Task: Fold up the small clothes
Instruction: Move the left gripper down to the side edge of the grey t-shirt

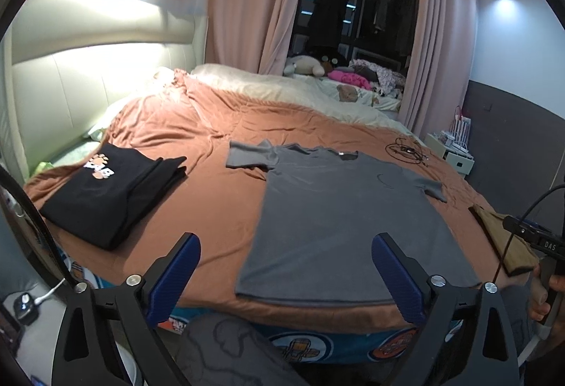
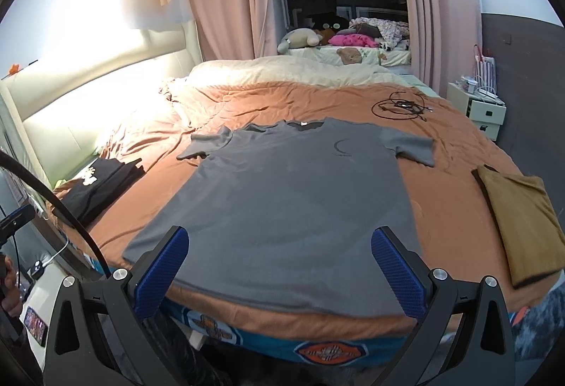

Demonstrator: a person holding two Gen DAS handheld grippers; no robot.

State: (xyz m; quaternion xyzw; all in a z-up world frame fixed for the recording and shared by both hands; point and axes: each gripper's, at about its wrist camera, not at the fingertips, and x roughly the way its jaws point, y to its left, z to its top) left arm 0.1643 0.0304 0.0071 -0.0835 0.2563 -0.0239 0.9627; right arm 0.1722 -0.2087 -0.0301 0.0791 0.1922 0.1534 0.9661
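Hovering open left gripper point(image 1: 286, 266), grey T-shirt point(image 1: 339, 216) hem at bed edge point(image 1: 317, 315)

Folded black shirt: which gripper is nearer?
Left. The left gripper hangs just right of the folded black shirt; the right gripper is farther right, over the grey T-shirt's hem.

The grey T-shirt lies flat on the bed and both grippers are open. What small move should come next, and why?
Probably bring both grippers forward and down to the near hem of the grey T-shirt. It lies spread out, unfolded, sleeves out, while the left gripper and right gripper hang open and empty short of the bed's edge, so nothing is gripped yet.
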